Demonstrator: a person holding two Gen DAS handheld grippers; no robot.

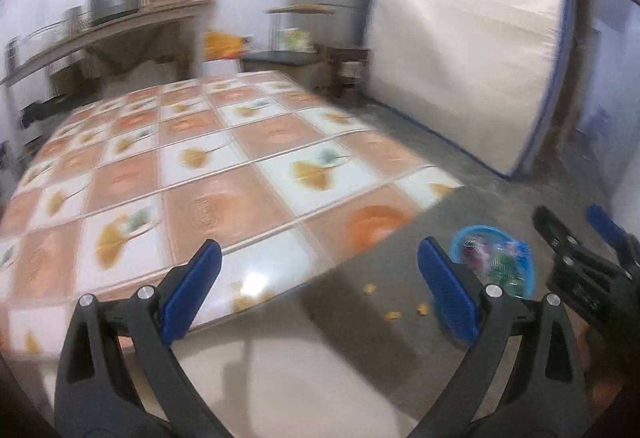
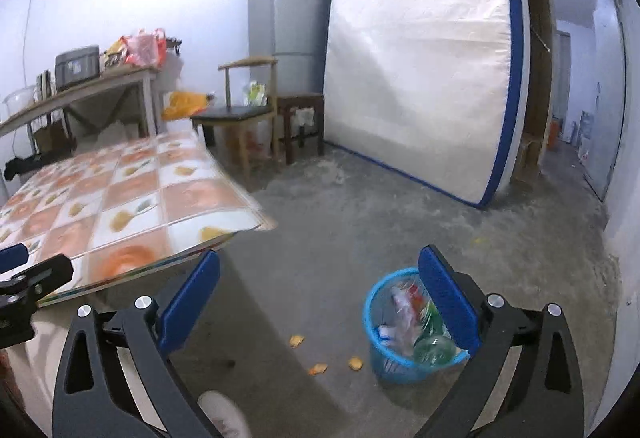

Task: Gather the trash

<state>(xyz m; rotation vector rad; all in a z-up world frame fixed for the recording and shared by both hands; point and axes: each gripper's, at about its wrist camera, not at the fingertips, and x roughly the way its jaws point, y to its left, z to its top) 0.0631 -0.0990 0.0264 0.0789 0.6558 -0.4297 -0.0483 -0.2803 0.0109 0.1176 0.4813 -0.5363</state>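
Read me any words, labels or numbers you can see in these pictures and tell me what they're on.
No text can be read.
Fridge: blue sticker at the top, too small to read.
Grey box on the shelf: pale label, blurred.
Wrappers in the blue bin: print blurred.
Tablecloth: an orange square bears an emblem, unreadable.

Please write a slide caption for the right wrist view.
Open right gripper above a blue trash basket on the concrete floor, orange scraps beside it.

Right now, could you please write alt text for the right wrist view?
The right gripper is open and empty above a concrete floor, with a blue trash basket full of wrappers and bottles beside its right jaw. Orange scraps lie on the floor near the basket; a tiled-pattern table stands left.
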